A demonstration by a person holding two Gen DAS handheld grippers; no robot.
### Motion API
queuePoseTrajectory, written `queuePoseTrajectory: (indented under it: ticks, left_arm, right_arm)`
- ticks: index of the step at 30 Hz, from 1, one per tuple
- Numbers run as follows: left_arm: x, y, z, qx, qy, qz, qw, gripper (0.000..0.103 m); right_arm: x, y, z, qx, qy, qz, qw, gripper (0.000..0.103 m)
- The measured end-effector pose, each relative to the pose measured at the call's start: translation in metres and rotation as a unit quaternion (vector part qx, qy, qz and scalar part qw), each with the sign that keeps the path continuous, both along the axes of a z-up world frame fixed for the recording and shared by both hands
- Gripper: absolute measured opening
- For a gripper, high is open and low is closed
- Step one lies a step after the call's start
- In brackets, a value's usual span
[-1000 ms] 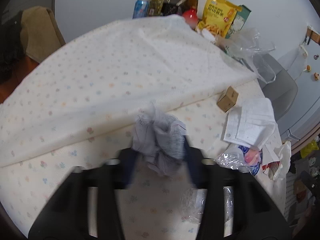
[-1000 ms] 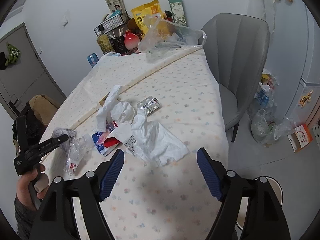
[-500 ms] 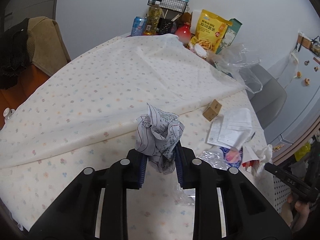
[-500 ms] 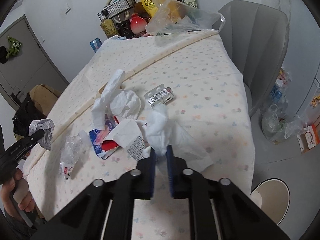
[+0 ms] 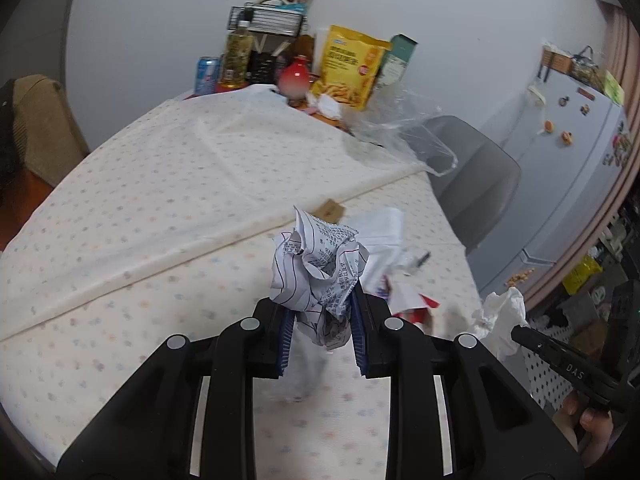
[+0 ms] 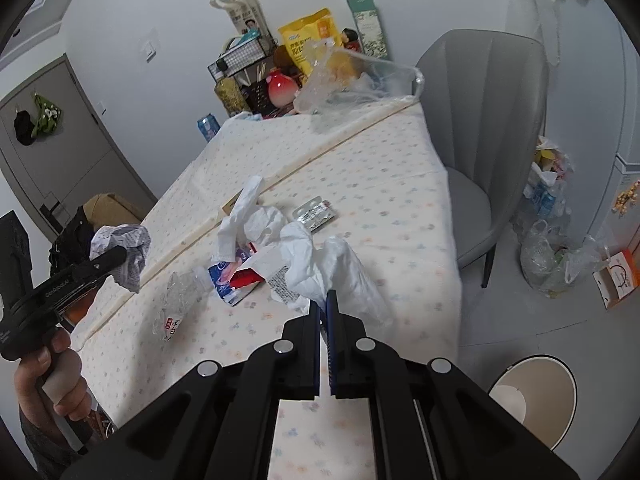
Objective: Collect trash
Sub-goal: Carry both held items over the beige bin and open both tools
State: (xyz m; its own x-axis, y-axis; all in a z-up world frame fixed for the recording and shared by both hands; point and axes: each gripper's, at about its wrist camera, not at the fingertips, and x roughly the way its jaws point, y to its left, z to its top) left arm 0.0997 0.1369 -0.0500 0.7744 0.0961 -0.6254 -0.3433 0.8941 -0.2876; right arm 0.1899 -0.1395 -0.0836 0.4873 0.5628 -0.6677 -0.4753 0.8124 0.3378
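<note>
Right tongs (image 6: 325,304) just snapped together, pinching white tissue (image 6: 320,264); left tongs (image 5: 320,312) clamp crumpled paper (image 5: 318,264).

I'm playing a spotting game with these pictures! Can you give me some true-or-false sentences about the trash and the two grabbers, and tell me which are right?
1. The left gripper holds a crumpled printed paper. True.
2. The right gripper is wide open. False: it is shut on the white tissue.
3. A silver pill blister pack lies on the tablecloth. True.
4. The grey chair has trash piled on its seat. False: no trash shows on its seat.
5. The crushed clear plastic bottle is held in a gripper. False: it lies on the tablecloth.
</note>
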Motion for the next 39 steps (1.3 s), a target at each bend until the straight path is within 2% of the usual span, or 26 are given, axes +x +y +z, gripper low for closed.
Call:
queuePoseTrajectory:
  ticks: [10, 20, 28, 39]
  left_arm:
    - [0.036, -0.073, -0.002, -0.002, -0.002, -0.081, 0.9967, 0.025]
    - [0.080, -0.156, -0.015, -0.006, 0.013, -0.167, 0.9858, 0.025]
    - [0.115, -0.217, -0.031, 0.000, 0.037, -0.222, 0.9744, 0.025]
    - [0.149, -0.275, -0.053, 0.002, 0.077, -0.266, 0.9608, 0.025]
  right_arm:
    - [-0.012, -0.063, 0.014, 0.010, -0.007, -0.055, 0.998, 0.003]
    - [-0.018, -0.139, 0.003, 0.001, 0.001, -0.129, 0.992, 0.004]
    - [-0.012, -0.199, -0.030, -0.001, 0.031, -0.192, 0.981, 0.004]
    - [0.009, -0.262, -0.104, 0.016, 0.096, -0.250, 0.963, 0.004]
